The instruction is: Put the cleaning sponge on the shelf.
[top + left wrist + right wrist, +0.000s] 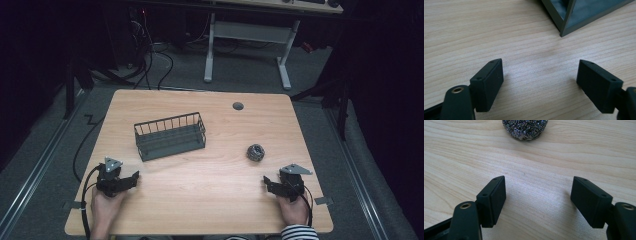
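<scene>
Right tool (537, 200) sat jaws apart before the glittery steel-wool scouring ball (525, 128); left tool (540, 83) likewise apart. Risk: ball, probably springy, rolling off an off-centre pinch.

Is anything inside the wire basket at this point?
Nothing shows inside the wire basket: the high view sees its dark floor bare. The strip just behind its near wall is partly screened by the bars. The steel scouring ball lies on the table, apart, ahead of the open right gripper.
</scene>
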Demonstrator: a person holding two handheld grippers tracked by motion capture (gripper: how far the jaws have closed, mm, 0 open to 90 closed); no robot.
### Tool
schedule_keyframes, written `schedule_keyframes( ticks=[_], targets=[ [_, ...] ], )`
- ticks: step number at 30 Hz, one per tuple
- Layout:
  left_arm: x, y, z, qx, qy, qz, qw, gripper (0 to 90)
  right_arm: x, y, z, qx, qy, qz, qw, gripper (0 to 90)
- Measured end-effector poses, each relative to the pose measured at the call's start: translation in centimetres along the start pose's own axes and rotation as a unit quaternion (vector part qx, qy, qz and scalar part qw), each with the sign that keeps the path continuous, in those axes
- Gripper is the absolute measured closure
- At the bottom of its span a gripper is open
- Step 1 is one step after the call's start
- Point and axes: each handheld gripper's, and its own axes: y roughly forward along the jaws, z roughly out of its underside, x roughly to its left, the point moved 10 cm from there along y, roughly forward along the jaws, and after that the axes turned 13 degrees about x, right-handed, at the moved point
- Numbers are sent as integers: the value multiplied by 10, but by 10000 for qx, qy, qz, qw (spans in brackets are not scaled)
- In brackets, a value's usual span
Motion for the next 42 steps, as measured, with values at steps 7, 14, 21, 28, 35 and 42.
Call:
schedule_keyframes(
  ticks=[7,14,21,28,35,42],
  targets=[
    [0,0,0,18,22,2,10000,224,0,0,0,0,1,0,10000,288],
    [2,-3,-2,-54,-56,105,9999,243,0,0,0,1,3,1,10000,288],
    [1,-9,-8,-175,-110,238,9995,248,0,0,0,0,2,1,10000,288],
    [-1,-22,-18,-285,-170,503,9982,226,0,0,0,0,3,2,10000,288],
    [-5,-37,-29,-405,-181,716,9964,214,0,0,0,0,2,2,10000,288],
    [-4,-49,-39,-476,-199,843,9951,206,0,0,0,1,0,3,10000,288]
  ],
)
